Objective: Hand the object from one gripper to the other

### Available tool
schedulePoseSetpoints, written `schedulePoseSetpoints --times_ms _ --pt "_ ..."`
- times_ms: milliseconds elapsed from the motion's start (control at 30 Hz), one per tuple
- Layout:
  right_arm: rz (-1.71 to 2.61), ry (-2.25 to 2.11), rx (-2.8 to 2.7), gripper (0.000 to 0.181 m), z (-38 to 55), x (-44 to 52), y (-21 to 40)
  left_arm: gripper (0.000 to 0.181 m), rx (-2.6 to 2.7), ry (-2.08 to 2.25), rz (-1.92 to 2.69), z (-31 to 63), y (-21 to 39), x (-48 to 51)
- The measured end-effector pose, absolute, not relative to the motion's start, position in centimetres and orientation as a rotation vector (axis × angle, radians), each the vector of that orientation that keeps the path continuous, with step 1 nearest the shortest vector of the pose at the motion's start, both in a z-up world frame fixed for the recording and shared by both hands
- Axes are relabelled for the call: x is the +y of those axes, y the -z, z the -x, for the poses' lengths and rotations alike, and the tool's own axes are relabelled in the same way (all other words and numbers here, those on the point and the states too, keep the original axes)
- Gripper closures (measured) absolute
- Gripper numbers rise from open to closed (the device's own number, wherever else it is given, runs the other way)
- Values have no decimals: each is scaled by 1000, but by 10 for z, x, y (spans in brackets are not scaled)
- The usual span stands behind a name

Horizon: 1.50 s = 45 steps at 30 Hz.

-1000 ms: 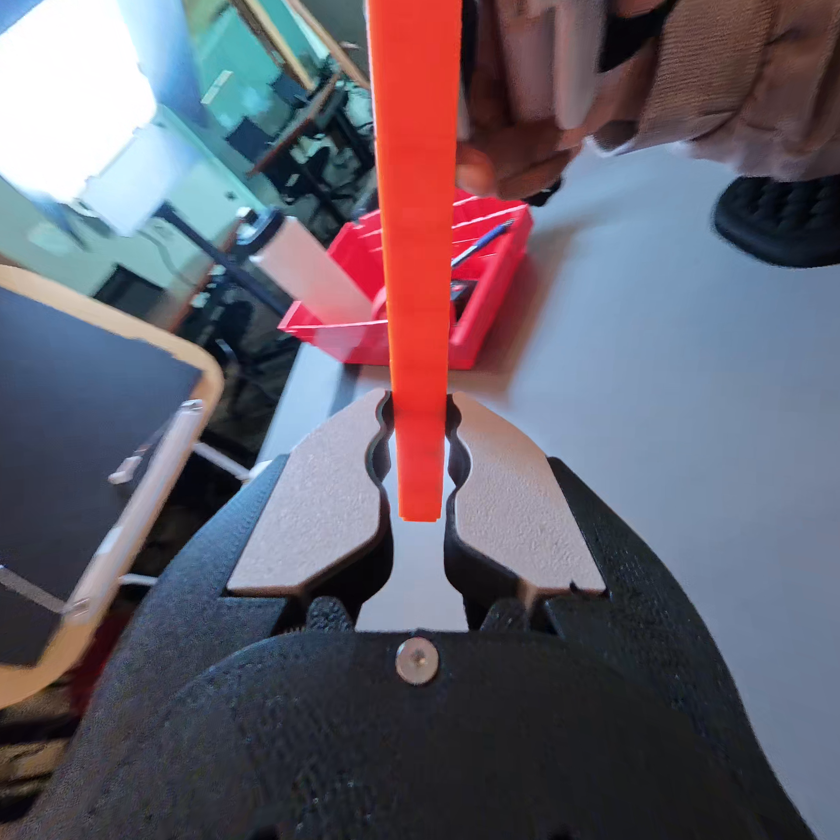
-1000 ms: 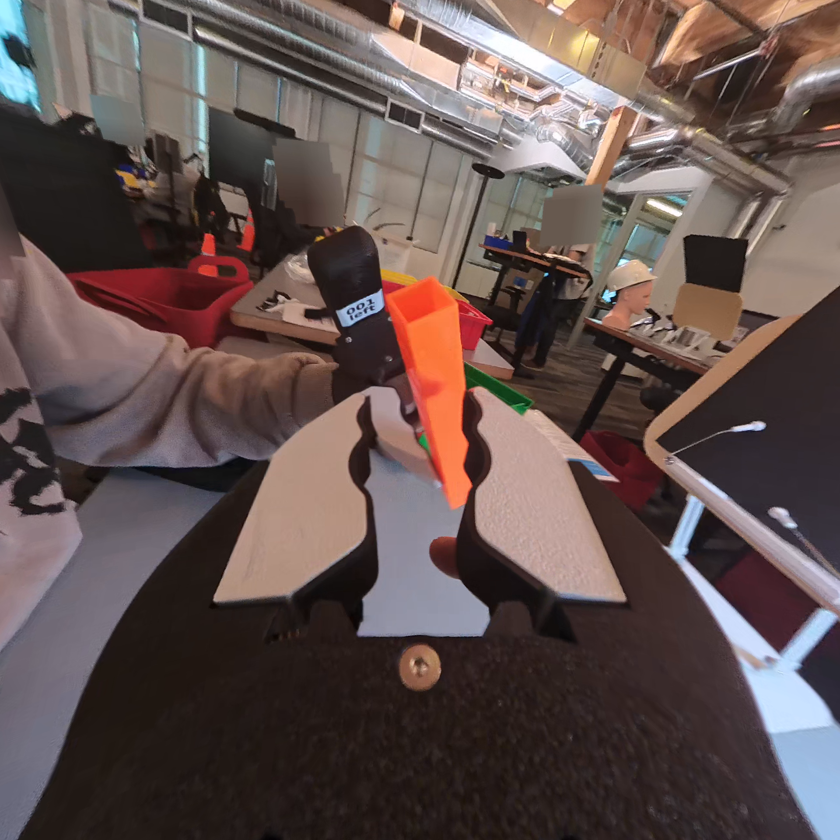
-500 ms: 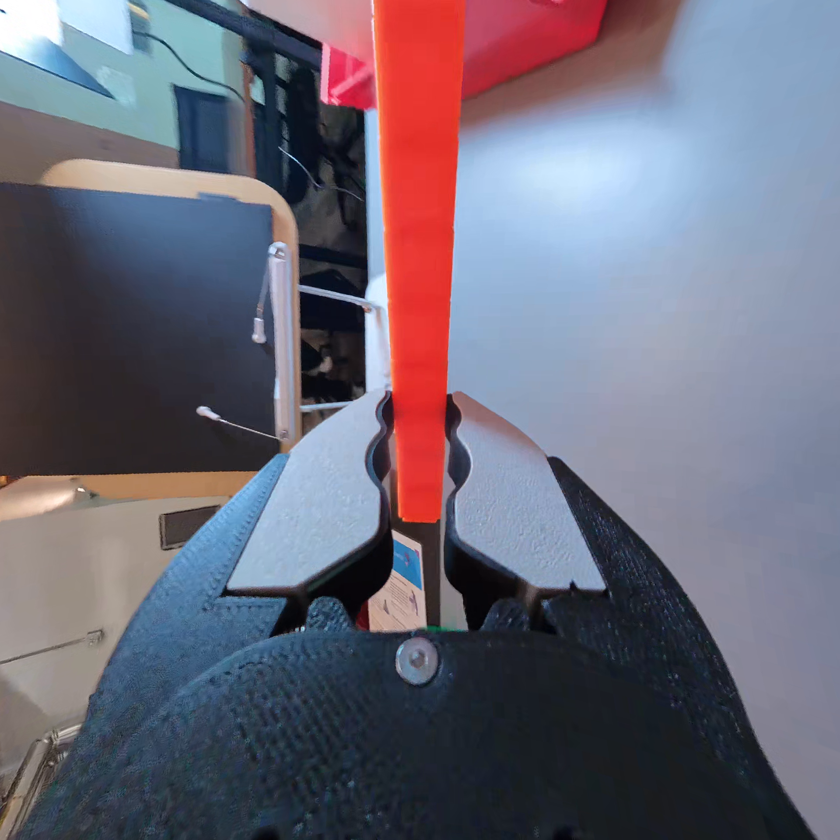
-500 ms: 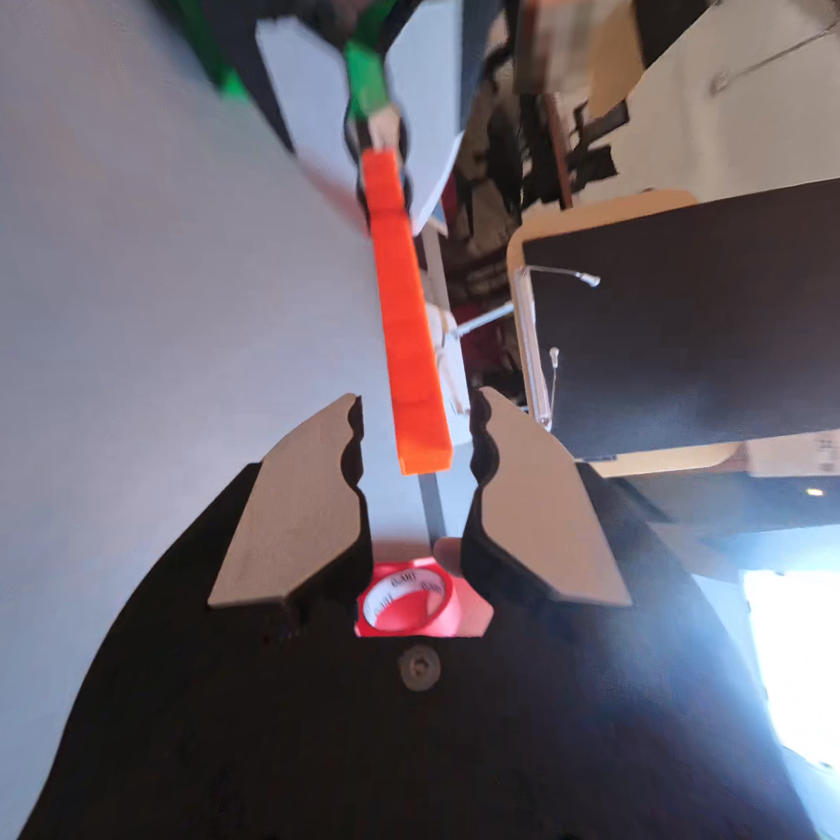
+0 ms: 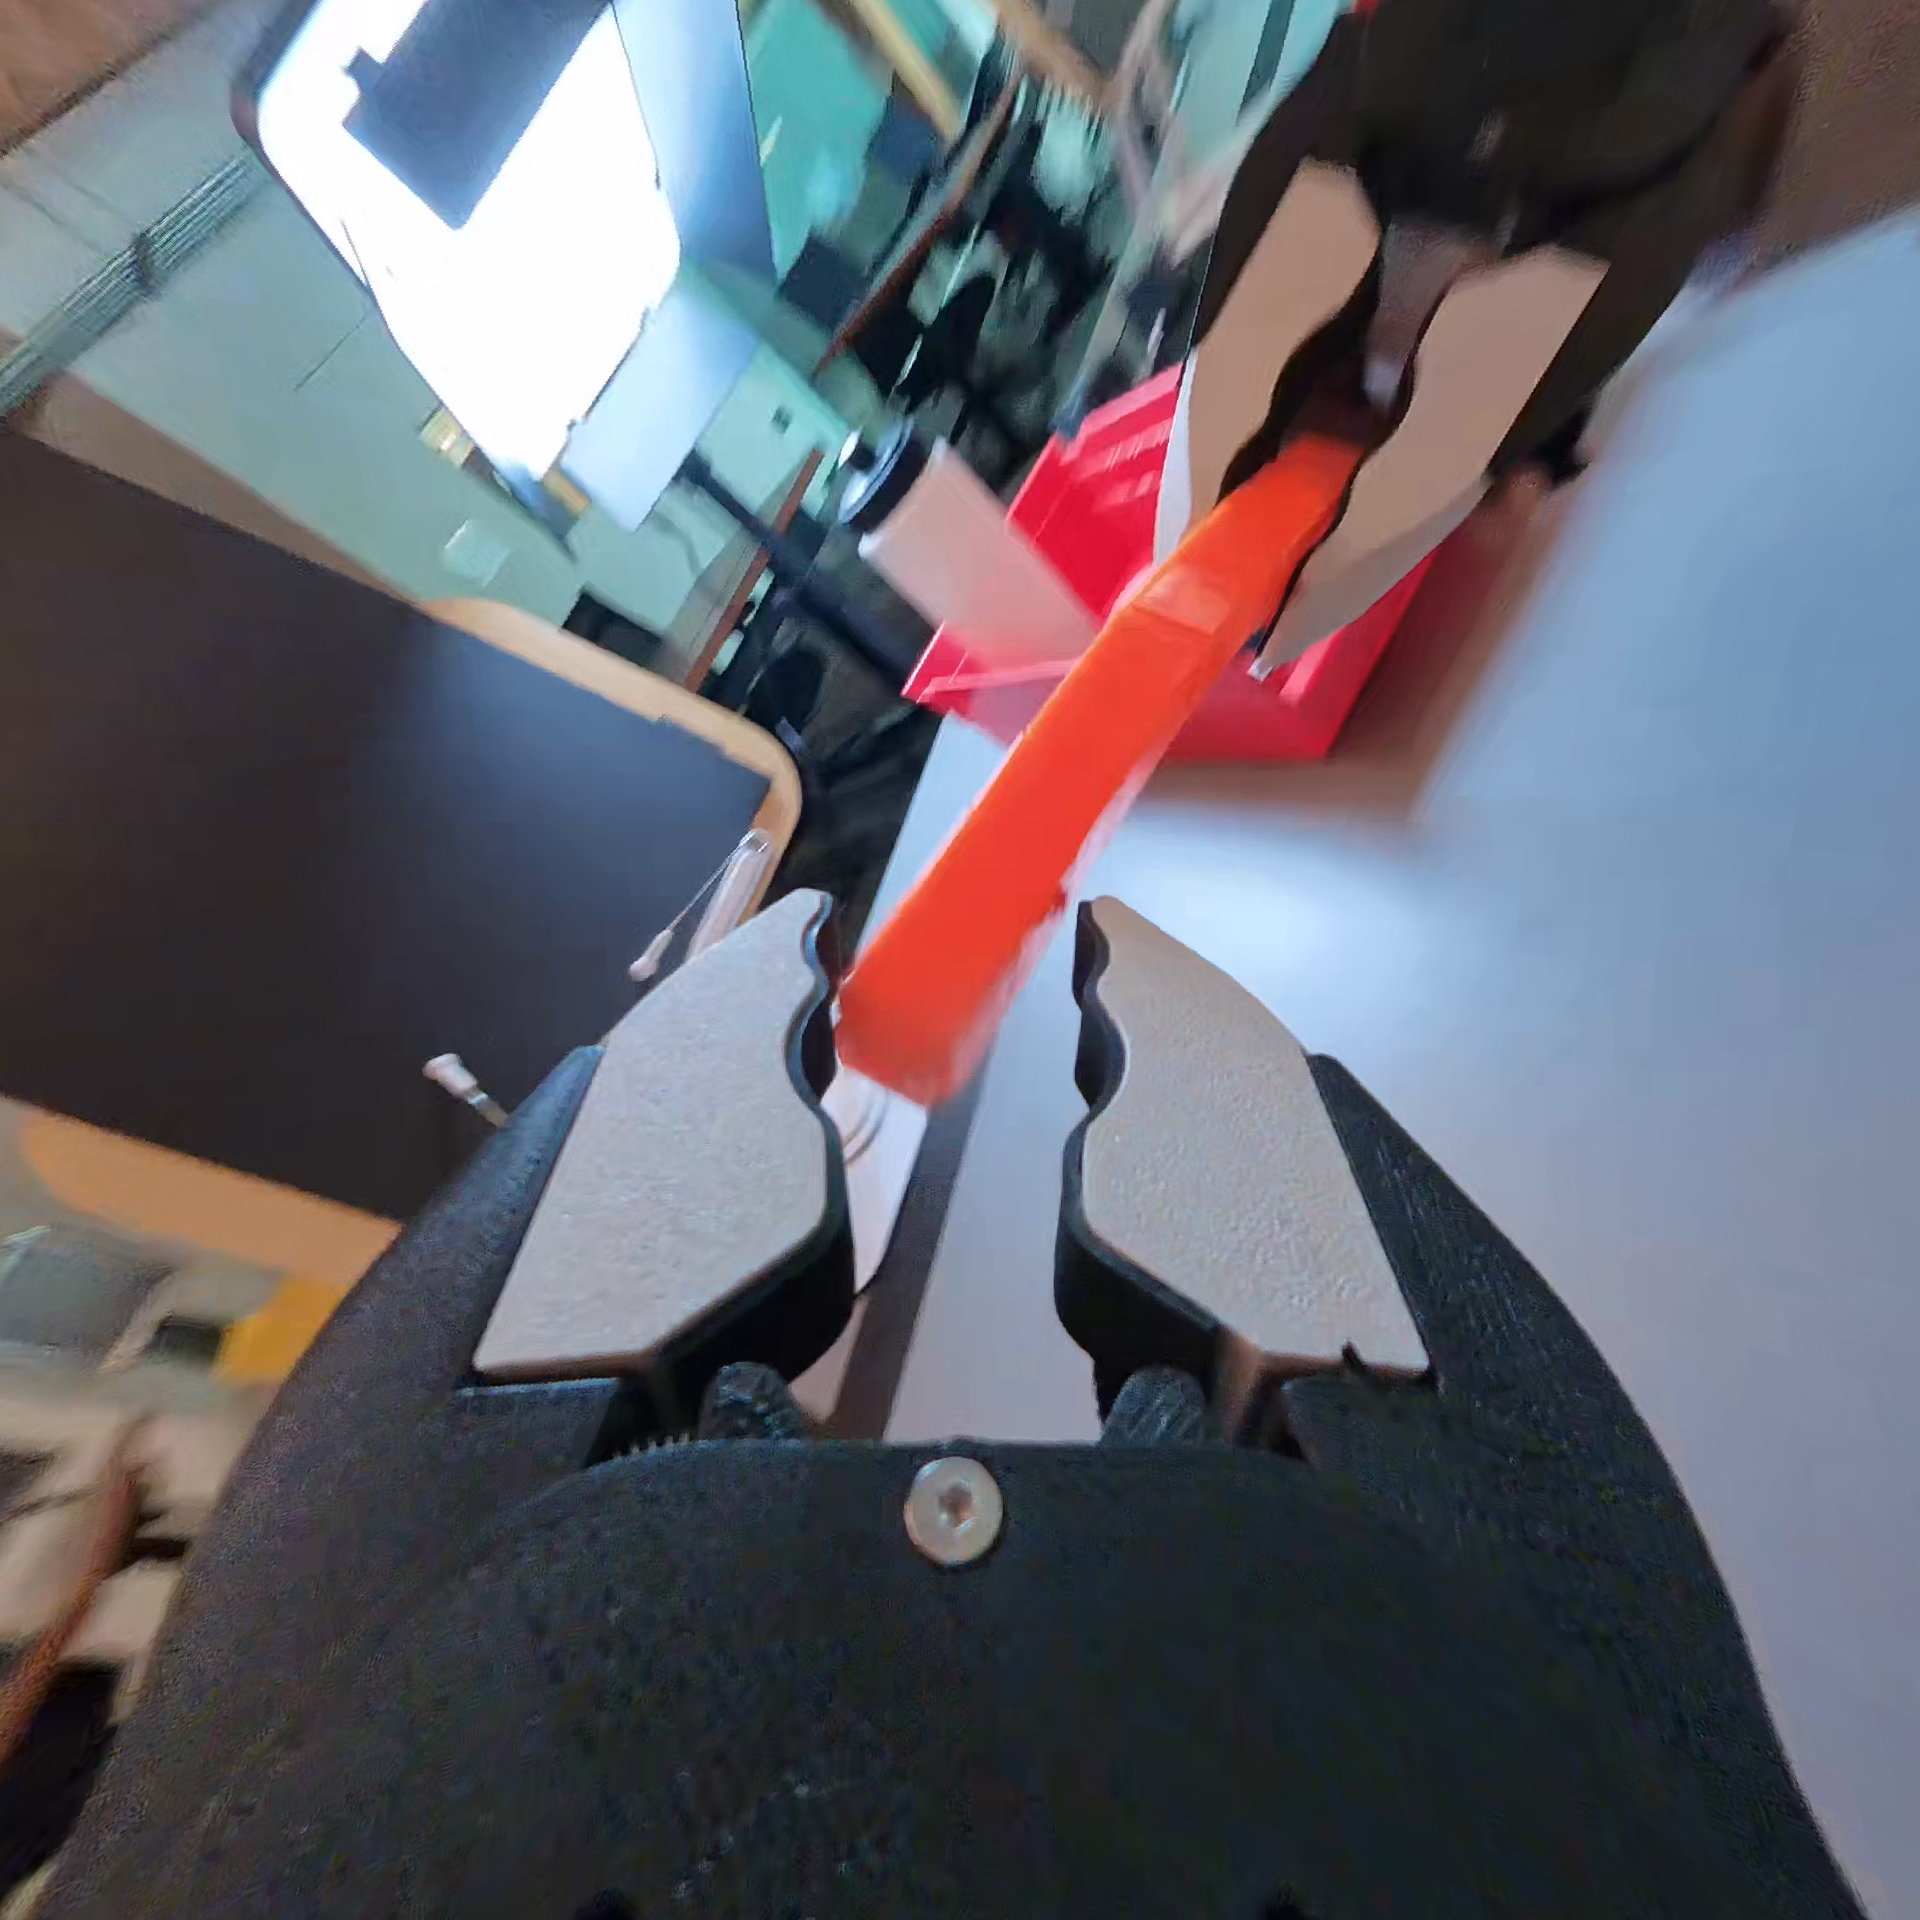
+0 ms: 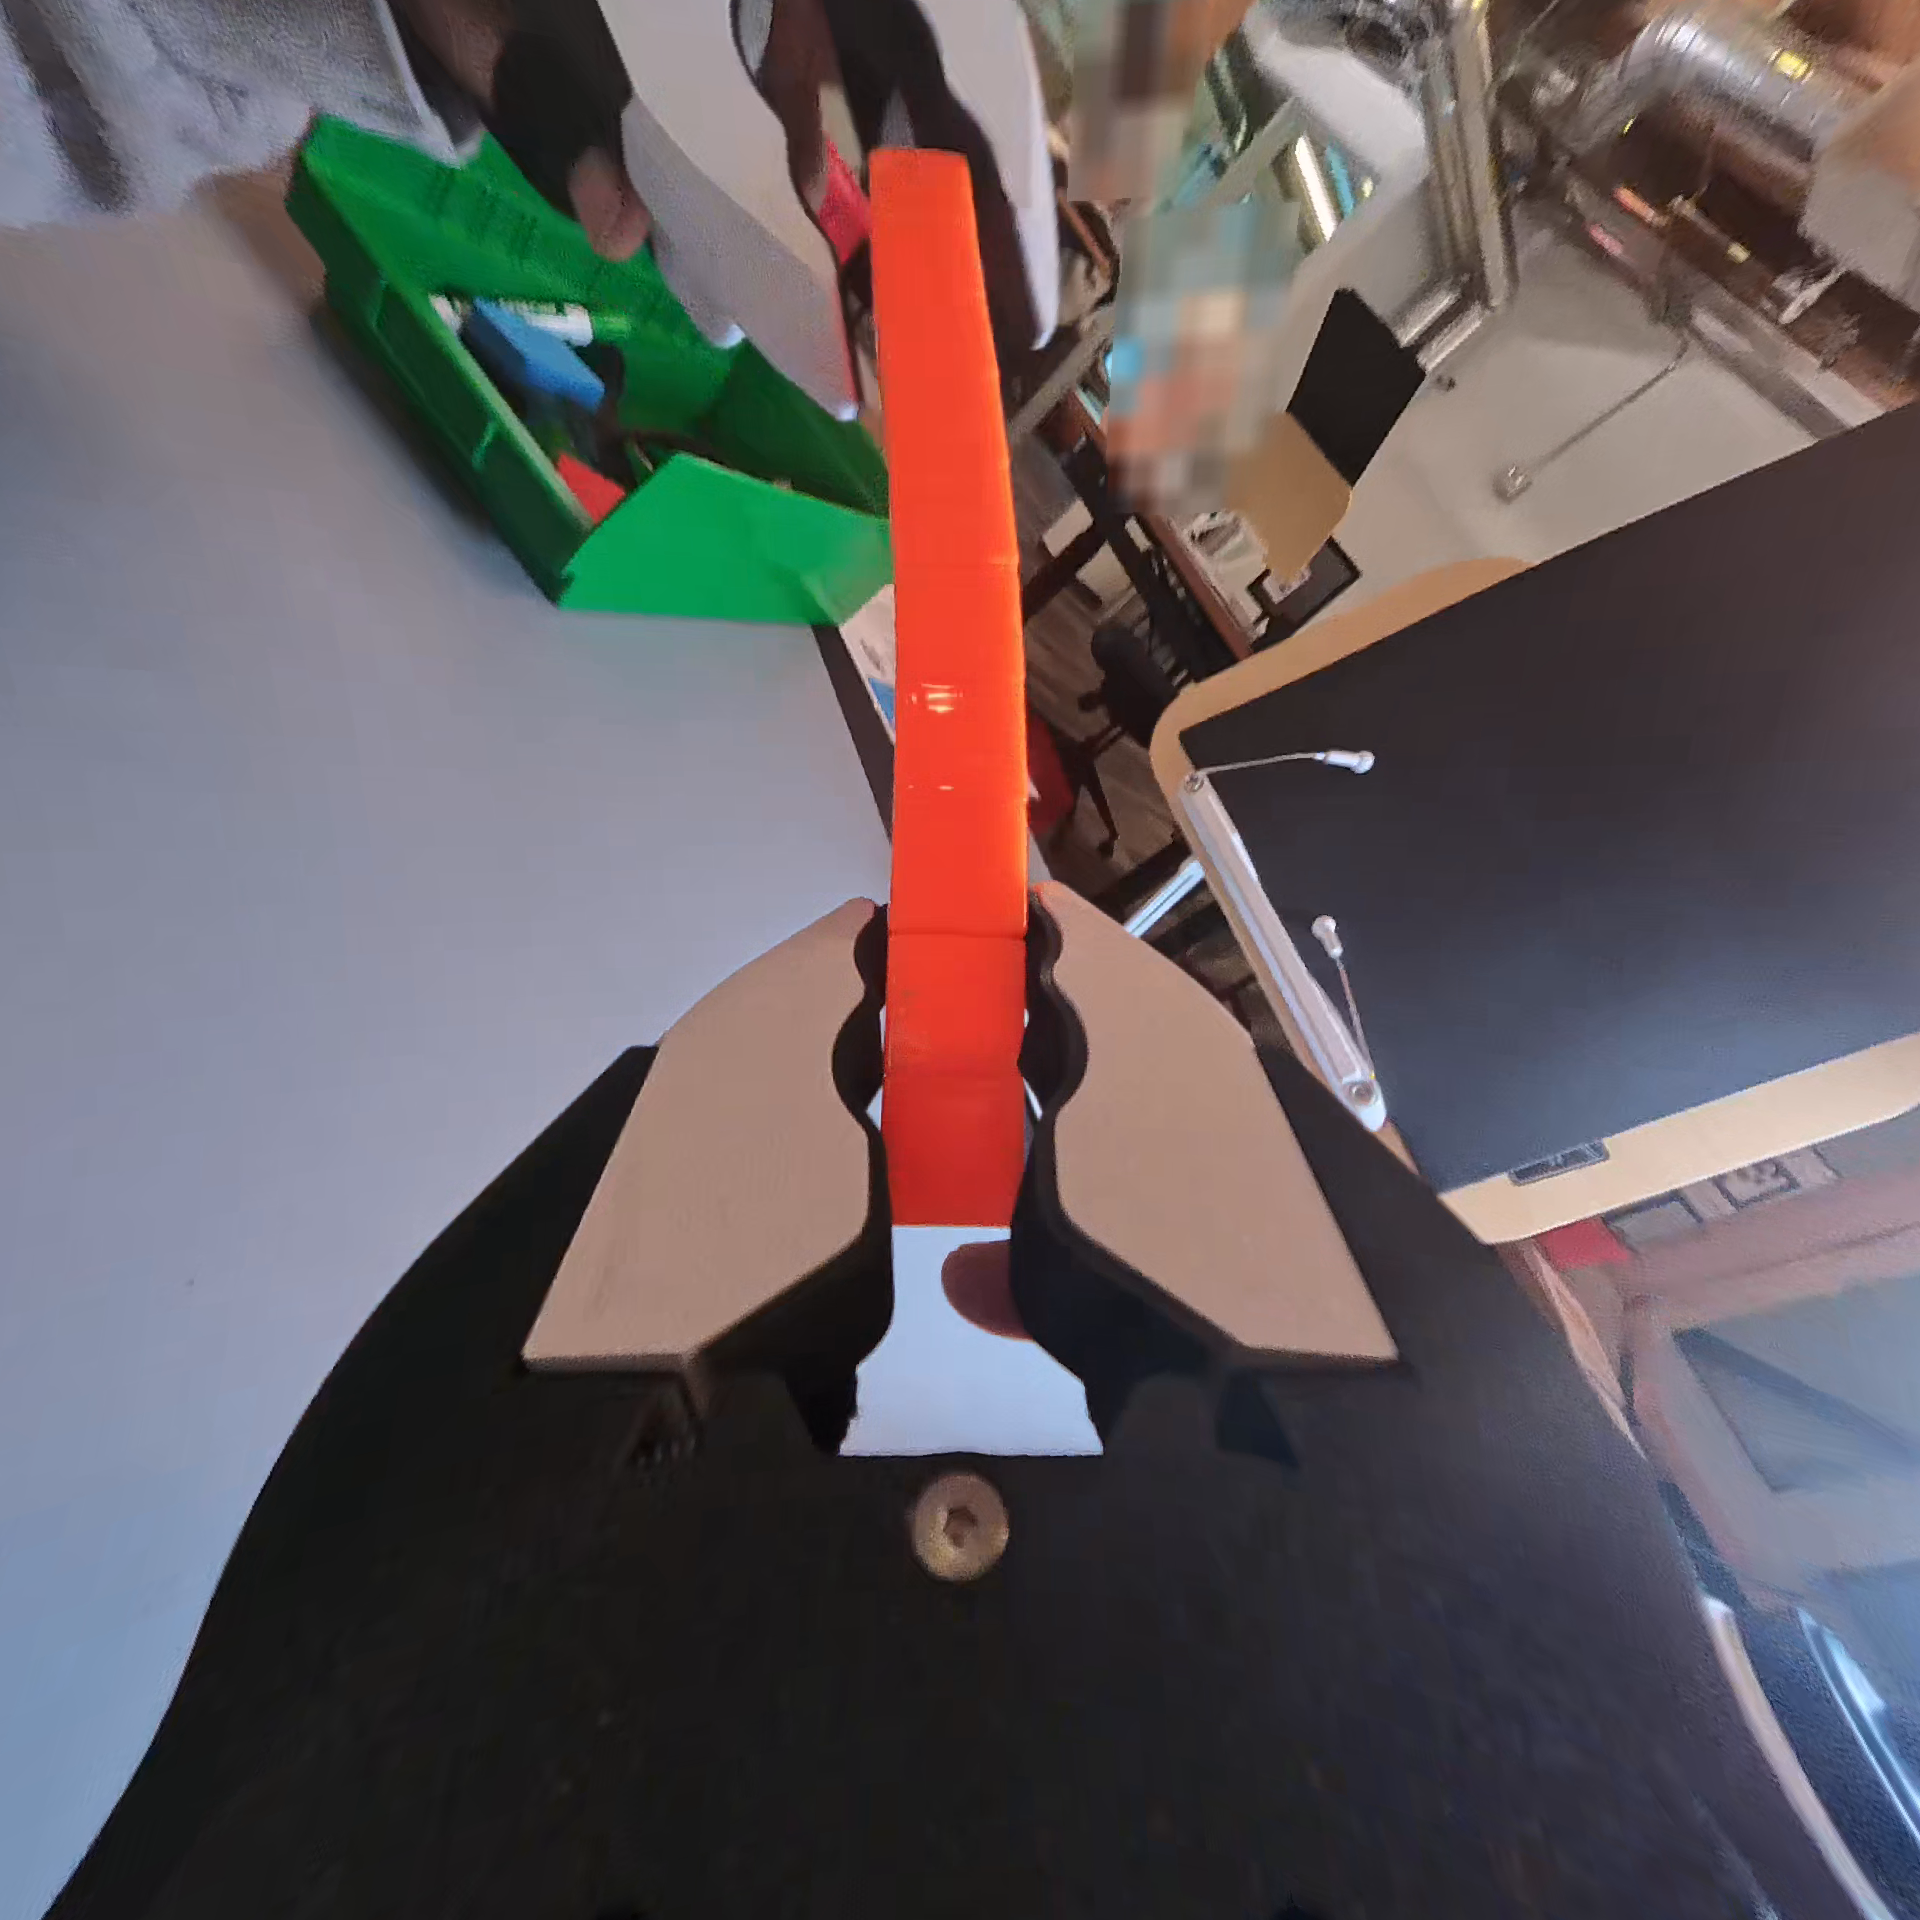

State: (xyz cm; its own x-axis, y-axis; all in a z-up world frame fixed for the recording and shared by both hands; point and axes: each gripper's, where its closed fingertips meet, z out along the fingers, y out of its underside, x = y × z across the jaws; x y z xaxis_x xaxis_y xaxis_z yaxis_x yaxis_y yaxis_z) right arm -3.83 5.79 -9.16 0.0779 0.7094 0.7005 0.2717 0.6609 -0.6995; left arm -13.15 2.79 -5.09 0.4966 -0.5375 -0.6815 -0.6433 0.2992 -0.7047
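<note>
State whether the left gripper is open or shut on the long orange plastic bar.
Open. The left gripper has its fingers spread wider than the long orange plastic bar, with a gap showing at the right finger.

I see a workshop or lab: exposed metal ducts (image 6: pixel 1704 73) overhead to the right of my right gripper, a green parts bin (image 6: pixel 623 488) ahead-left on a grey table (image 6: pixel 312 831), and a red bin (image 5: pixel 1299 675) ahead of my left gripper.
</note>
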Motion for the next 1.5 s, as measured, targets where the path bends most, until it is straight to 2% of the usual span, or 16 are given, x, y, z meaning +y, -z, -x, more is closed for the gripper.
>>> schedulePoseSetpoints --times_ms 167,333,400,633,767,833,900,933,1000,1067,1167,1300,1367,1433,1500 --pt "791 -555 -1466 158 33 43 76 136 1100 391 1218 127 40 3" --pt "751 -690 -1522 158 43 18 81 141 1157 594 1053 83 30 -27" --pt "748 -648 -1577 158 48 14 90 155 1229 559 1027 68 34 -37" --pt "867 -384 -1675 158 52 31 113 158 1349 305 1138 59 49 -31" --pt "893 -159 -1709 138 51 38 116 158 1405 -17 1286 67 71 -8" --pt "867 -175 -1704 136 58 27 112 158 1418 -29 1312 61 77 -8" --pt "852 -150 -1680 140 65 23 111 158 1441 -91 1330 55 84 -5" --pt "832 -122 -1661 154 67 23 110 158 1446 -97 1332 52 86 -5" --pt "817 -159 -1625 158 70 22 108 158 1433 -98 1323 47 85 -5" --pt "810 -271 -1583 159 71 20 103 156 1393 -46 1282 44 78 -7" --pt "776 -513 -1509 159 66 10 86 134 1358 171 1270 43 70 -18" --pt "694 -865 -1423 159 57 -18 58 128 1341 222 1294 54 84 -5" --pt "661 -956 -1401 159 55 -28 52 134 1341 229 1285 49 90 -2" --pt "674 -1001 -1408 159 55 -31 52 157 1354 228 1256 45 90 -4" --pt "734 -944 -1439 158 54 -20 58 158 1364 138 1317 53 92 4"
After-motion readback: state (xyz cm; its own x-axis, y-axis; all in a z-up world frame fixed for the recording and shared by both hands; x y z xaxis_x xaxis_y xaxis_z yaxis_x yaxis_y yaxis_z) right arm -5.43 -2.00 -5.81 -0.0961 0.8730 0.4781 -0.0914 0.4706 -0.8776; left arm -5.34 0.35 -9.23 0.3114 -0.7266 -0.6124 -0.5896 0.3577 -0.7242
